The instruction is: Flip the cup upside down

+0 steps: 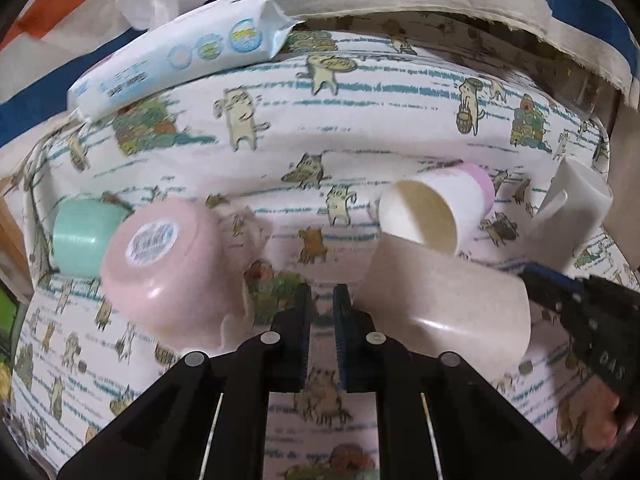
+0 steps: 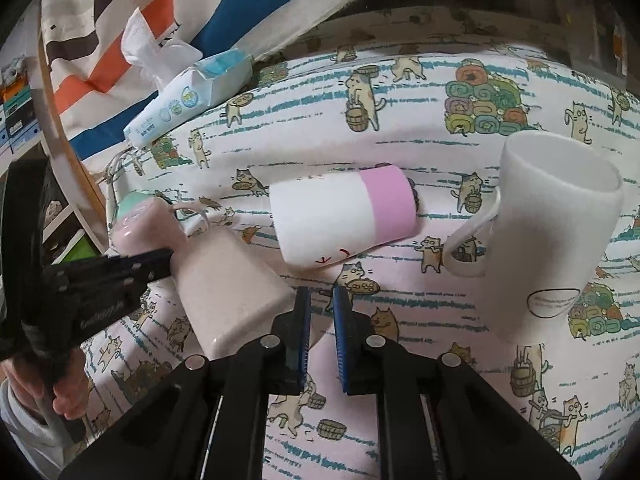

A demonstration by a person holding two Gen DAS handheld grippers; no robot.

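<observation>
Several cups lie on a cat-print cloth (image 1: 360, 112). A beige cup (image 1: 444, 304) lies on its side just right of my left gripper (image 1: 322, 296), whose jaws are nearly closed and hold nothing. It also shows in the right wrist view (image 2: 228, 292), left of my right gripper (image 2: 322, 300), also nearly closed and empty. A white and pink cup (image 1: 436, 204) (image 2: 344, 212) lies on its side behind. A pink bowl-like cup (image 1: 168, 264) lies tipped at left. A white mug (image 2: 552, 236) stands tilted at right.
A mint green cup (image 1: 80, 236) lies at far left. A wipes pack (image 1: 176, 52) (image 2: 188, 96) sits at the cloth's back edge beside tissue and a striped cloth (image 2: 120, 32). The other gripper shows at each view's side (image 1: 592, 312) (image 2: 92, 292).
</observation>
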